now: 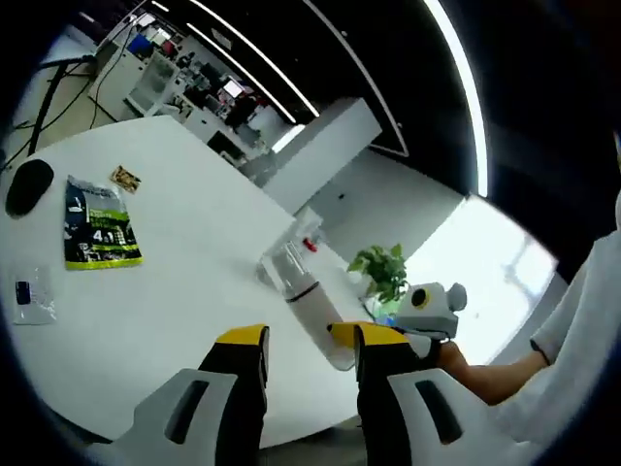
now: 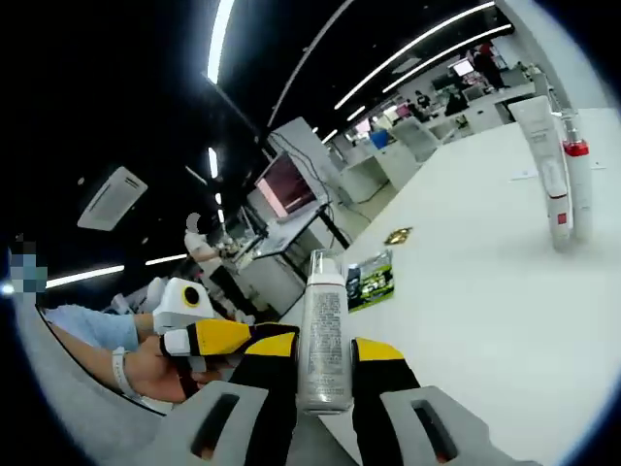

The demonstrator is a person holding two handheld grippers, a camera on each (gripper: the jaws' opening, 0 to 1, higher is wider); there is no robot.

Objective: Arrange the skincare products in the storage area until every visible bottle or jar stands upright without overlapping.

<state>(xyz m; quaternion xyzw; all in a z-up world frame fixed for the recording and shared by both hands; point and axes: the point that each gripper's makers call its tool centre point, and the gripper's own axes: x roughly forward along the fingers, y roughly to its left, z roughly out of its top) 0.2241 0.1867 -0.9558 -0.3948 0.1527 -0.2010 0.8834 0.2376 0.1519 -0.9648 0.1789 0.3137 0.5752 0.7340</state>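
Currently, a person holds a black-and-yellow two-jaw gripper in each hand above a wide white round table [image 1: 184, 291]. In the right gripper view, the right gripper [image 2: 323, 361] is clenched around a slim, silver-white cylindrical bottle with fine printed text [image 2: 323, 340]; the bottle stands nearly upright between the jaws, its base hidden below them, so whether it touches the table cannot be told. In the left gripper view, the same bottle appears as a translucent tube tilted across the table, just in front of the left gripper [image 1: 310, 351], whose jaws stand apart with nothing between them, so that claw is released. Well beyond the held bottle, two tall white skincare tubes, one with a red band [image 2: 561, 165], stand upright side by side, touching or nearly so. Also beyond the held bottle lie a flat green-and-black printed sachet [image 1: 97, 225] and a small gold packet [image 1: 125, 179], with a black oval object [image 1: 29, 184] and a clear plastic pouch [image 1: 31, 293] farther out. Judging from this, the bottle still needs setting down upright. The risk is letting go while it leans, since a tall narrow bottle would tip and roll; placing it too close to the standing tubes could knock them over.
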